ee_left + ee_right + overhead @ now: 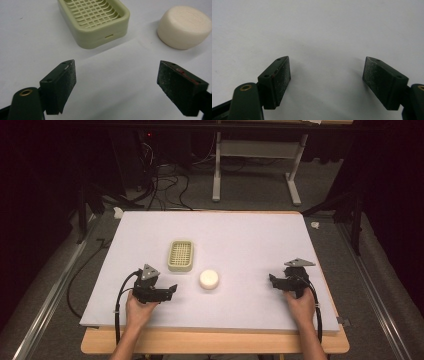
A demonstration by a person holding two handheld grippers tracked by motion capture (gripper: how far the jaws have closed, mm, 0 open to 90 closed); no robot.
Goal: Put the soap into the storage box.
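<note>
A pale green soap dish (181, 255) with a grid insert lies on the white board (240, 235), left of centre. A round cream soap bar (209, 279) rests just right and nearer of it. My left gripper (172, 289) is near the front left, open and empty, pointing right toward the soap. In the left gripper view the dish (93, 21) and the soap (185, 26) lie beyond the open gripper (117, 82). My right gripper (271, 279) is at the front right, pointing left. The right gripper view has the gripper (327, 80) open over bare board.
The board rests on a wooden table (215, 342) whose front edge shows below it. Beyond the far edge stand a grey table frame (255, 170) and loose cables (165, 185) on the floor. A metal rail (45, 305) runs along the left.
</note>
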